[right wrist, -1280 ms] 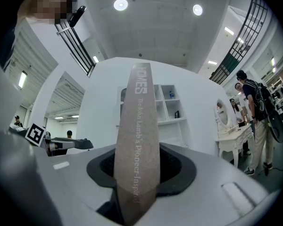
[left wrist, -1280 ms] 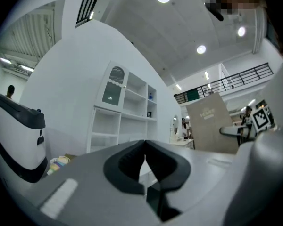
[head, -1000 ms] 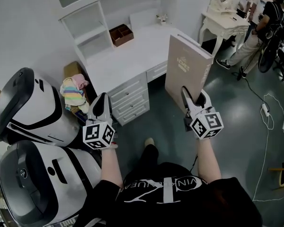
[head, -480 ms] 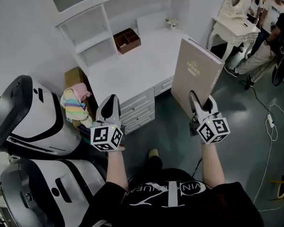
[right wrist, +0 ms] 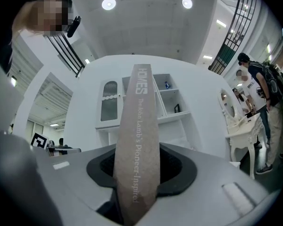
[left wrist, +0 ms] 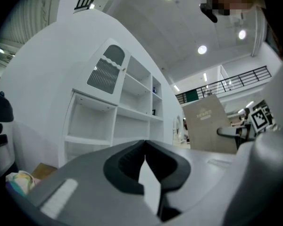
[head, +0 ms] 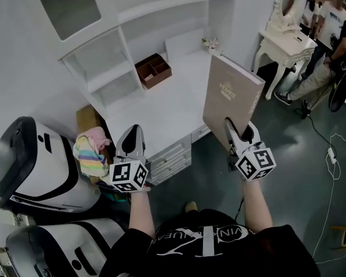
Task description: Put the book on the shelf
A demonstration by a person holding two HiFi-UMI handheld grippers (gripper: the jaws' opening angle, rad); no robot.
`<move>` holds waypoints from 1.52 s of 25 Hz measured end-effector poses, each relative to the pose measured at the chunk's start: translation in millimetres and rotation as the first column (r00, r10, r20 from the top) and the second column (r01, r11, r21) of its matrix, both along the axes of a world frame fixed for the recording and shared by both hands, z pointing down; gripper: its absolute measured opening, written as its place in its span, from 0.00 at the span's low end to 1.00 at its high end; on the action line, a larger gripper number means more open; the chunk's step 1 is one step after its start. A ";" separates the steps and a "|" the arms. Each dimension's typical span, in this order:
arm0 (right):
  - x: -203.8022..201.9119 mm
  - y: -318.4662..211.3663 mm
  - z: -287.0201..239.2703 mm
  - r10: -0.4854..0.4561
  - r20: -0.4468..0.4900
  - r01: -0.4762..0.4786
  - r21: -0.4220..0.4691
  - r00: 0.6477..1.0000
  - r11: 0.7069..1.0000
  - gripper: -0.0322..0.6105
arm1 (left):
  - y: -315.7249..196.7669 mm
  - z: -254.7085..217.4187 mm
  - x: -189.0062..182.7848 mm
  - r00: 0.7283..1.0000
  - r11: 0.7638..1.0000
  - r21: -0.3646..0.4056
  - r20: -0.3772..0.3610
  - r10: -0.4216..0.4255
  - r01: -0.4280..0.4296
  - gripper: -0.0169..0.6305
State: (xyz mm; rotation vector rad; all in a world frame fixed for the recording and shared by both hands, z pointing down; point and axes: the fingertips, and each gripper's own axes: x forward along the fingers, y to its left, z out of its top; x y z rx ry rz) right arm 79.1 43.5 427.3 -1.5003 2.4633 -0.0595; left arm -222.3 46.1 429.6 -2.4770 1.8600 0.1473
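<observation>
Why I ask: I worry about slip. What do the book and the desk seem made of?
The book: stiff board cover, probably paper- or cloth-wrapped, matte taupe; it stands rigid with no glare. The desk: likely painted wood or laminate, smooth white with faint sheen; panelled drawers suggest joinery, though which is unclear.

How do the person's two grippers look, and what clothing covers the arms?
The left gripper and right gripper have light grey tapering bodies with black inner pads. Each carries a white cube bearing black square markers. The person wears a black short-sleeved T-shirt with white print.
</observation>
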 end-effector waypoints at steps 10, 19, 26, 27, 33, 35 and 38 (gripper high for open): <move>-19.8 -67.4 0.6 -0.009 0.024 0.009 -0.003 1.000 1.000 0.32 | -70.1 -1.0 -7.5 0.999 0.999 -0.012 -0.002 0.049 -0.049 0.03; -21.7 -127.4 -5.7 -0.033 0.035 0.033 0.001 0.999 0.999 0.32 | -118.1 -2.5 -5.7 0.999 0.999 -0.020 -0.001 0.036 -0.036 0.03; -29.8 -197.5 -18.8 -0.102 0.030 0.101 0.031 0.994 0.994 0.32 | -173.8 -11.7 -5.8 1.000 1.000 -0.015 0.005 -0.010 0.010 0.03; -30.7 -209.1 -22.0 -0.113 0.030 0.112 0.035 0.993 0.993 0.32 | -182.6 -14.9 -5.6 1.000 1.000 -0.011 0.008 -0.018 0.018 0.03; -37.9 -268.5 -36.3 -0.179 0.034 0.177 0.051 0.983 0.983 0.32 | -225.6 -27.3 -4.3 0.998 0.998 0.002 0.018 -0.068 0.068 0.03; -41.8 -285.0 -39.7 -0.202 0.028 0.200 0.055 0.979 0.978 0.32 | -238.9 -30.1 -5.2 0.996 0.997 0.003 0.010 -0.083 0.083 0.03; -45.1 -315.2 -47.0 -0.233 0.016 0.232 0.054 0.972 0.971 0.32 | -266.1 -34.9 -3.5 0.995 0.995 -0.007 0.005 -0.103 0.103 0.03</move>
